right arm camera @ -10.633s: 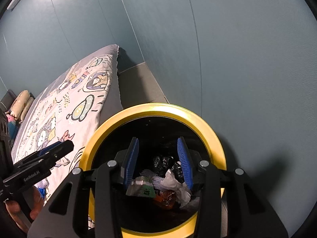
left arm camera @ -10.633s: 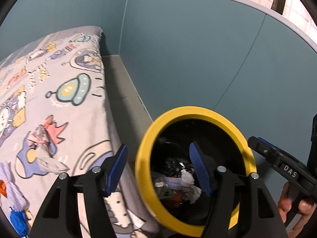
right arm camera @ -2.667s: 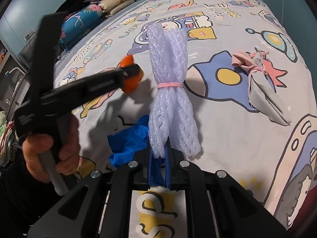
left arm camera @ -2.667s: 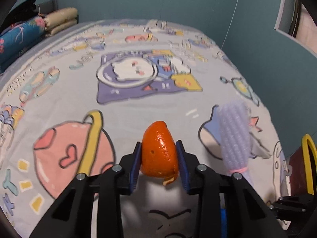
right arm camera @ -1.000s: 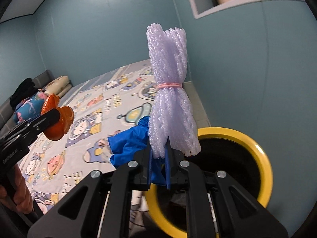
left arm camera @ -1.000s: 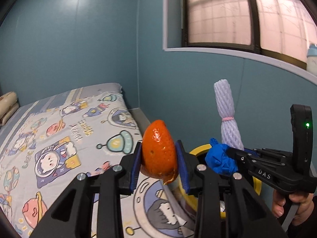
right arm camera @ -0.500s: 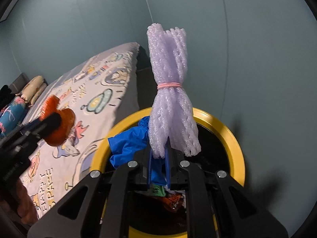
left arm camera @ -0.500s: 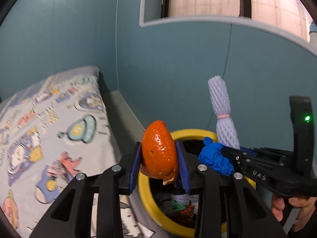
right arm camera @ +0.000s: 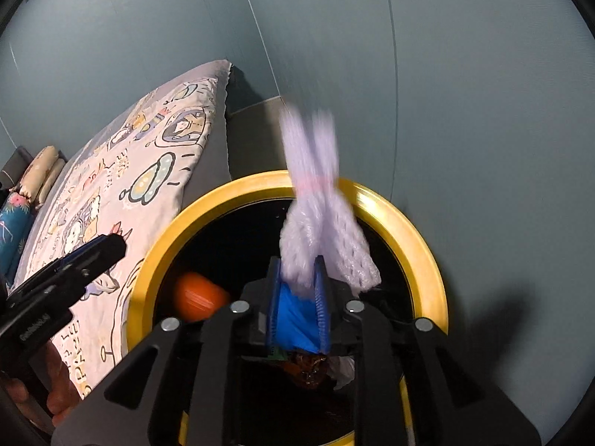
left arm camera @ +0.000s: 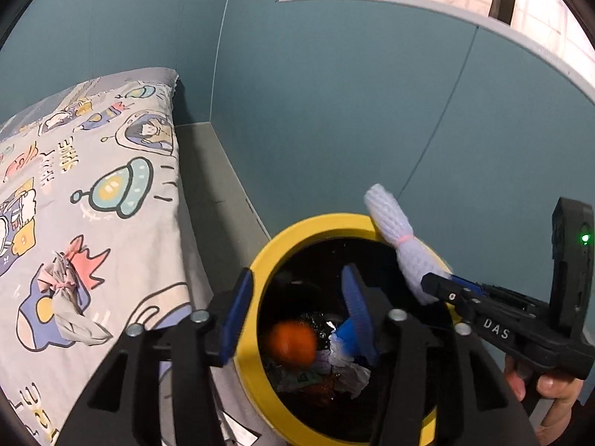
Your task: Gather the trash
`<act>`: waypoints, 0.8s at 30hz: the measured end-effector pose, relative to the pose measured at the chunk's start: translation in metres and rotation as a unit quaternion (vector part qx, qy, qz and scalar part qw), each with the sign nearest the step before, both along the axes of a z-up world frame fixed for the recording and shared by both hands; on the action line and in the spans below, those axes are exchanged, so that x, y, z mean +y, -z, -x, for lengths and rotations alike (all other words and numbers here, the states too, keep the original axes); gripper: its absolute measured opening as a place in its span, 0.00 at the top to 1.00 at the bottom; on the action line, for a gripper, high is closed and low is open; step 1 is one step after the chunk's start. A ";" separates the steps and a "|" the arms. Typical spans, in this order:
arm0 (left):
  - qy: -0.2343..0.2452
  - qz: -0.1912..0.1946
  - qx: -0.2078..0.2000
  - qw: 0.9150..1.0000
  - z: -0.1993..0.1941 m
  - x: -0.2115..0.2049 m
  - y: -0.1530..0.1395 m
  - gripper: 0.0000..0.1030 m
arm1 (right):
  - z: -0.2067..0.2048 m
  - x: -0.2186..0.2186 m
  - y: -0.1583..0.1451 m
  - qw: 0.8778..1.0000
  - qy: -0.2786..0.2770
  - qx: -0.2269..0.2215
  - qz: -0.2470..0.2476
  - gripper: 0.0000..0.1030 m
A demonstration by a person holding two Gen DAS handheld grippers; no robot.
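Left gripper (left arm camera: 293, 308), lower centre of the left wrist view, jaws spread wide and just been opening, nothing between the pads. The orange peel (left arm camera: 292, 342) is loose below them, blurred, inside the bin mouth over the trash pile; in the right wrist view it shows at the lower left inside the bin.

Right gripper (right arm camera: 297, 297), lower centre of its own view, jaws just been opening too, now parted a little. The white foam net (right arm camera: 319, 219), bundled with a pink band, stands up between the blue pads, blurred at the top, leaning toward upper centre. The blue glove (right arm camera: 295, 319) sits lower between the same pads. Cannot tell if the pads still press on either. In the left wrist view the net sticks up and left from the right gripper's tips, crossing the bin rim at right of centre, and a bit of blue shows down in the bin beside the left gripper's right pad.

Yellow-rimmed bin (left arm camera: 260, 260), black inside, fills lower centre of both views; crumpled white paper and dark wrappers at its bottom. It stands just beside the bed (left arm camera: 93, 193), which takes up the left of both frames, cartoon space-print sheet. One knotted grey-pink cloth scrap (left arm camera: 65, 297) lies on the sheet, lower left of the left wrist view. Teal wall behind, window ledge upper right. A hand (left arm camera: 550, 394) holds the right gripper's handle, lower right.
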State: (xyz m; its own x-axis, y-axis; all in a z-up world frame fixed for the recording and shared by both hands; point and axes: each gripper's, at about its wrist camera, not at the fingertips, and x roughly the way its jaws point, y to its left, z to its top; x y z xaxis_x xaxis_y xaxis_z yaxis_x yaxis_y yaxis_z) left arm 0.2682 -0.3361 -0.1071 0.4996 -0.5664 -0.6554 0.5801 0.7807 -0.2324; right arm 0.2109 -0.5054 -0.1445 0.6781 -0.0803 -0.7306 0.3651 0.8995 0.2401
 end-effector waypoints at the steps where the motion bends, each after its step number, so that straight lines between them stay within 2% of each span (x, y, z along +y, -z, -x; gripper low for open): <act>1: -0.002 0.002 -0.001 1.000 0.001 0.002 -0.003 0.49 | 0.002 0.000 -0.002 1.000 0.003 -0.002 0.001 0.72; 9: -0.025 0.015 -0.013 0.999 0.005 0.040 -0.024 0.49 | 0.023 0.013 -0.029 1.000 0.001 -0.023 0.016 0.72; 14: -0.056 0.025 -0.033 0.998 0.014 0.092 -0.042 0.49 | 0.033 0.037 -0.050 0.999 -0.015 -0.040 0.025 0.72; 21: -0.141 0.016 -0.072 0.987 0.029 0.198 -0.057 0.48 | 0.026 0.112 -0.076 0.994 -0.081 -0.057 0.045 0.70; 24: -0.177 0.009 -0.086 0.980 0.040 0.239 -0.061 0.43 | 0.019 0.157 -0.085 0.989 -0.123 -0.065 0.052 0.60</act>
